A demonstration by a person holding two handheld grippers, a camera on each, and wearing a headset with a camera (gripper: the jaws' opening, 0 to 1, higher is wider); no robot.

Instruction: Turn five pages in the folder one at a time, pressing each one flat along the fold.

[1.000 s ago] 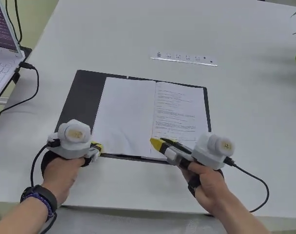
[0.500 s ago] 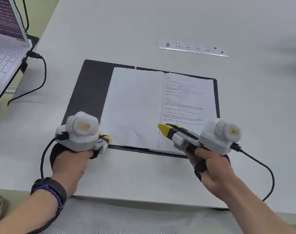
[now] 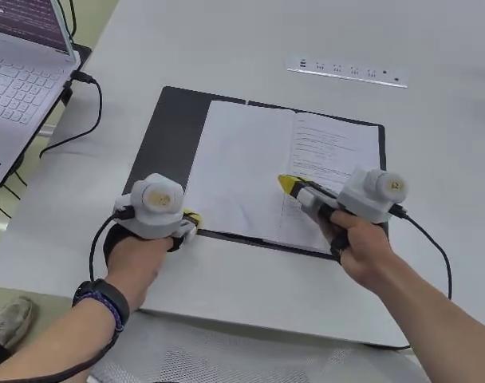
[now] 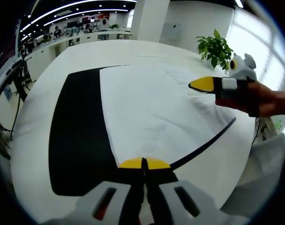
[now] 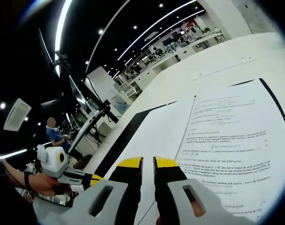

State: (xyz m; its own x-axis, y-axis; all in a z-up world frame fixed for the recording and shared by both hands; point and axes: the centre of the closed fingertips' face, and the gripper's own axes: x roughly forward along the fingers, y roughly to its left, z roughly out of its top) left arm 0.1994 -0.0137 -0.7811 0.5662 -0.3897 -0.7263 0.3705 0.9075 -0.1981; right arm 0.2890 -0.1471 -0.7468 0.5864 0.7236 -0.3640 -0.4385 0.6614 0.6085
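My left claw (image 3: pixel 188 217) clenched, empty, at folder (image 3: pixel 169 136) near edge. My right claw (image 3: pixel 289 183) clenched over fold (image 3: pixel 291 144), pointing left. Beyond: open table (image 3: pixel 226 40); laptop (image 3: pixel 23 76) far left.

The white bench (image 3: pixel 434 120) lies bare at 3 o'clock of the flat, open black folder with white pages (image 3: pixel 167 136), and along its near side at 6 o'clock. A white socket strip (image 3: pixel 346 70) lies well apart at 12 to 1 o'clock. At 10 o'clock a pale open laptop (image 3: pixel 19 72) and its looping black cable (image 3: pixel 75 132) crowd the bench's left edge. The right claw (image 3: pixel 289 183) hangs over the printed page, and the left claw (image 3: pixel 191 219) sits at the folder's near edge, 7 o'clock.
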